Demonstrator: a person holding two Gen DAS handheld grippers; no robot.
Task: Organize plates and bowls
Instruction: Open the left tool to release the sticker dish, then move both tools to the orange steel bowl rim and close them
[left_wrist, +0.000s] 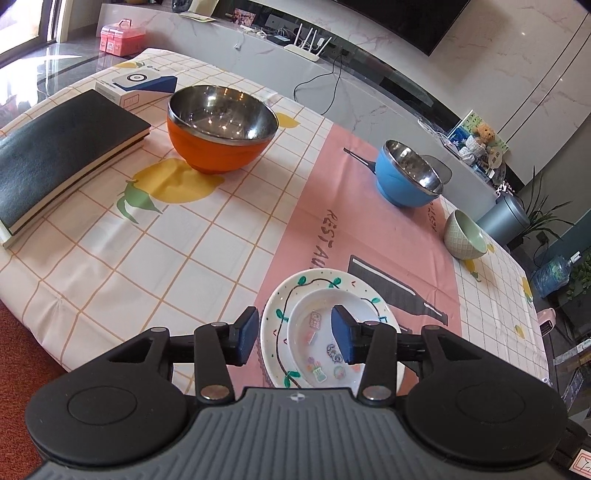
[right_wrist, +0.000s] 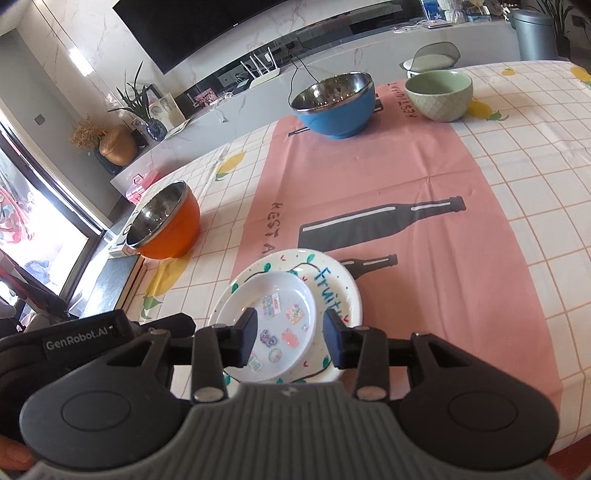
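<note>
A small white sticker plate (left_wrist: 325, 343) (right_wrist: 273, 321) lies on a larger white plate painted with green leaves (left_wrist: 291, 291) (right_wrist: 332, 280) near the table's front edge. My left gripper (left_wrist: 295, 339) hovers open above them, its blue pads clear of both plates. My right gripper (right_wrist: 290, 339) also stands open over the same stack, with nothing pressed between its pads. An orange steel-lined bowl (left_wrist: 221, 129) (right_wrist: 166, 221) stands at the far left. A blue steel-lined bowl (left_wrist: 410, 173) (right_wrist: 334, 103) and a pale green ceramic bowl (left_wrist: 465, 234) (right_wrist: 439, 94) stand at the far right.
A black book (left_wrist: 62, 155) and a white and blue box (left_wrist: 136, 86) lie at the table's left side. The cloth-covered table's front edge (left_wrist: 74, 365) drops to a red floor. A marble cabinet with a router (left_wrist: 306, 42) runs behind the table.
</note>
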